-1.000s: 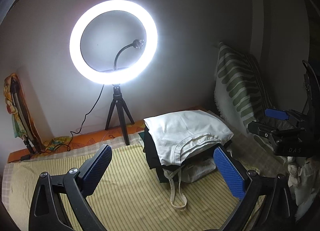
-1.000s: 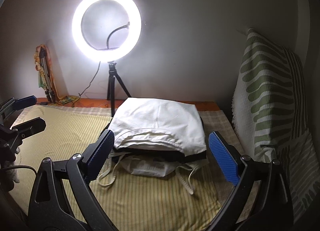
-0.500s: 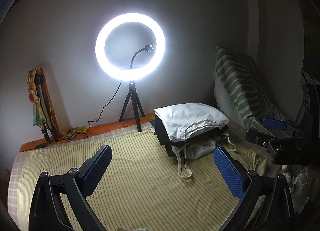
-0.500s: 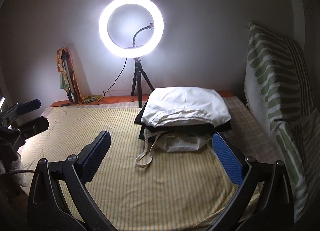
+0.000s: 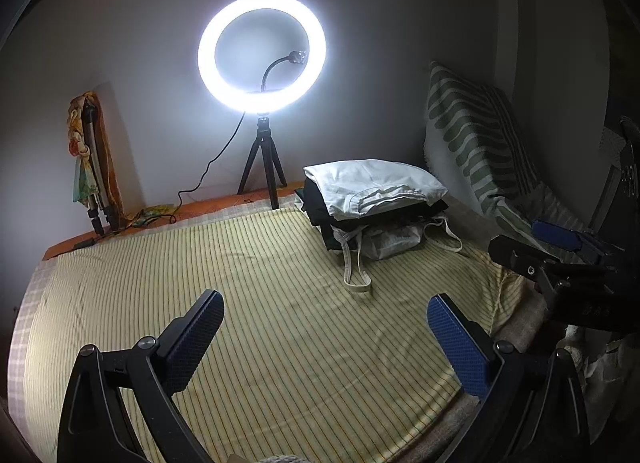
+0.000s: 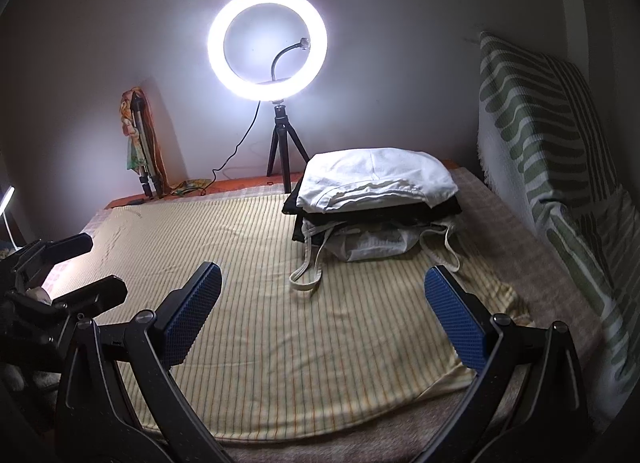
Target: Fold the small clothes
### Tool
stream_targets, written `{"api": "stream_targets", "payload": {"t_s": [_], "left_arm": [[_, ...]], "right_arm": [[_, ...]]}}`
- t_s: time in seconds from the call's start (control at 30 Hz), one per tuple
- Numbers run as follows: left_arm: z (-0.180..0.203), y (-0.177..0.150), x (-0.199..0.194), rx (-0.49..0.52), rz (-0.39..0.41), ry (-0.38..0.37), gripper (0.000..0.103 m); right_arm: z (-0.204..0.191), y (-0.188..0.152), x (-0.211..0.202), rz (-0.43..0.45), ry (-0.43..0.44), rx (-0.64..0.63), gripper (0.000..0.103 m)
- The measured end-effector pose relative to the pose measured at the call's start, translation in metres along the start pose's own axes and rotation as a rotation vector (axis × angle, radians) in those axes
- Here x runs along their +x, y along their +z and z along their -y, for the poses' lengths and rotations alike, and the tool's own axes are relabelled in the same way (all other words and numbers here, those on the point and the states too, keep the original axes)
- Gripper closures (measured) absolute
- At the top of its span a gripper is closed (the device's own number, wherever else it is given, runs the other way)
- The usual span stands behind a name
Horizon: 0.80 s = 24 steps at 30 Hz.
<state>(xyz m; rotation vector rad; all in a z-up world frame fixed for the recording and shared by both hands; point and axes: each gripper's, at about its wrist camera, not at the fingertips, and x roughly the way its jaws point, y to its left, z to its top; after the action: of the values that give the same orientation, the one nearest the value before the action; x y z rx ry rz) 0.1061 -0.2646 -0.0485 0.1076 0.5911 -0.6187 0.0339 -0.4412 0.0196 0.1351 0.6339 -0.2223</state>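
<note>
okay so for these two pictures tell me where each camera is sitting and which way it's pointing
Left wrist view: on the left gripper, facing across the striped cloth toward the ring light; its own open blue pads frame the bottom, and the right gripper shows at the right edge.
Right wrist view: on the right gripper, facing the same wall from further right; its open pads show, with the left gripper at the left edge.
Shared: ring light, clothes stack, striped cloth, green patterned pillow.
</note>
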Motion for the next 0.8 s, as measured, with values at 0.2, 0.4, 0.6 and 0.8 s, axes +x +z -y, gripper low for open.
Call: {"api": "stream_targets", "payload": {"t_s": [0.2,0.4,0.6,0.8], "left_arm": [[0.0,-0.01,-0.013,-0.035,-0.002,-0.003,0.0],[-0.003,-0.015,-0.018,-0.049,-0.005,-0.006,0.0],[-0.005,-0.016,-0.022,-0.059,0.002,-0.003,0.0],[-0.007,-0.016,-0.024,-0.057,0.011,-0.001,0.0]], "right_arm": [[-0.006,-0.017,-0.01,-0.006,-0.013,0.016,0.0],[-0.004,-0.024,-0.018,0.0,-0.003,0.077,0.0],[-0.004,-0.024,-0.02,0.001,-0.003,0.079,0.0],[-0.007,-0.022,-0.018,-0.007,0.002,0.076,0.0]]}}
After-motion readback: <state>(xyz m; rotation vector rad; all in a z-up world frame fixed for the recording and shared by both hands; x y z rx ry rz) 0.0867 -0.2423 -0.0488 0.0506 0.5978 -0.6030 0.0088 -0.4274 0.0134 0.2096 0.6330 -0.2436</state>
